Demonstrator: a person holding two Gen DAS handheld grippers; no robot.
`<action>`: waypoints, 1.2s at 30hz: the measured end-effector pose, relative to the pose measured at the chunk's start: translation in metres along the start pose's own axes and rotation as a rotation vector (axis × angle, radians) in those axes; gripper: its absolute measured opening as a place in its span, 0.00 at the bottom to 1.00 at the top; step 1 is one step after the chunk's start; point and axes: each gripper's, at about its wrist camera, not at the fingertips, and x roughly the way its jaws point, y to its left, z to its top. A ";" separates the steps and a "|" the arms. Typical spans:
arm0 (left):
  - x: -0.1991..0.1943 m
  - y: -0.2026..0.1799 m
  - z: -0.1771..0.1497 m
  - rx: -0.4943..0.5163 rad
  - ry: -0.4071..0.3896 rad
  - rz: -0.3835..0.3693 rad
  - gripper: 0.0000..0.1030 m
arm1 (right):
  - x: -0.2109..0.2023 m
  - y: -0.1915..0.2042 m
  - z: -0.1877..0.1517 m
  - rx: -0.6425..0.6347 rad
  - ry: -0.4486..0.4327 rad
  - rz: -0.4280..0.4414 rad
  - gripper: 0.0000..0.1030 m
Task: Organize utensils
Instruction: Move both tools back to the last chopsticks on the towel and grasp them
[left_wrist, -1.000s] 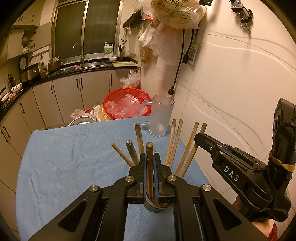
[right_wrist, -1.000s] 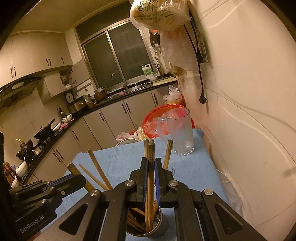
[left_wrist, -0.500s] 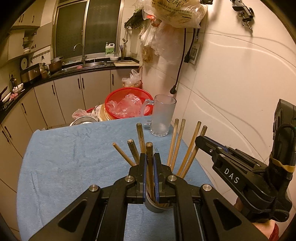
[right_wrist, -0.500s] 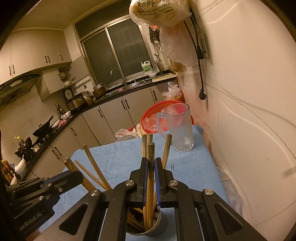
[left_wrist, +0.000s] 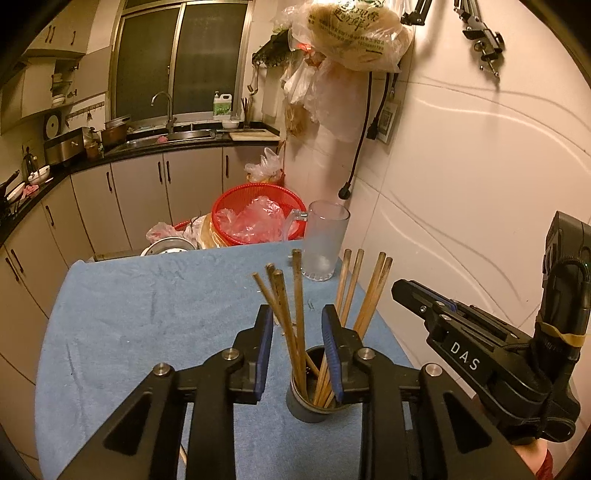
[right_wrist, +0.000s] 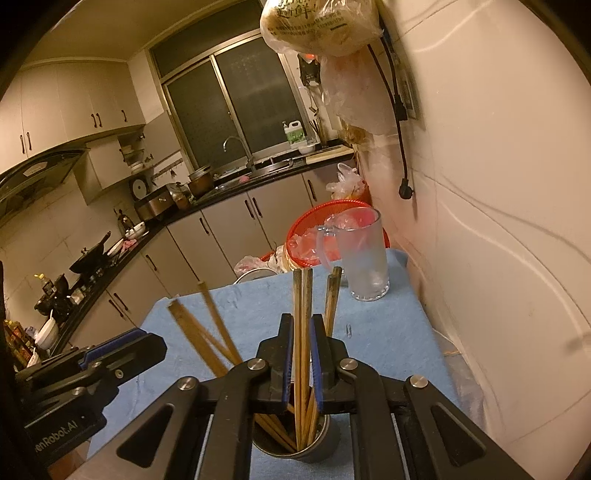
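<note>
1. The cup (left_wrist: 312, 400) stands on the near part of the blue cloth (left_wrist: 147, 325), full of chopsticks (left_wrist: 295, 317) that fan out left and right.
2. The left gripper (left_wrist: 297, 328) has its jaws wide apart, either side of the left-leaning sticks and gripping nothing.
3. The right gripper (right_wrist: 299, 343) has its jaws narrow around two upright sticks (right_wrist: 301, 332). There appears to be a slight gap at the pads, so I cannot tell whether they are clamped or just released.
4. The two tools sit close together over the same cup, the right one just to the right of the left.
5. A glass mug (left_wrist: 325, 240) stands at the far right of the cloth, near the wall and well apart from the cup.
6. Risk: the cup looks light and top-heavy, so a sideways pull on any stick, or a jaw catching the rim on the way out, could tip it and spill the lot.
7. Risk: if the right jaws still pinch, lifting away would drag the pair back out.
8. Risk: the splayed sticks lean towards both tools, and a careless retreat could knock them.
</note>
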 end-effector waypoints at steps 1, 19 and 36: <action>-0.002 0.000 0.000 -0.002 -0.003 0.000 0.27 | -0.003 0.001 0.000 0.000 -0.002 -0.005 0.12; -0.052 0.057 -0.042 -0.092 -0.022 0.055 0.45 | -0.060 0.004 -0.019 0.011 -0.068 -0.093 0.69; -0.051 0.188 -0.165 -0.334 0.205 0.186 0.53 | -0.043 0.082 -0.110 -0.132 0.174 0.121 0.69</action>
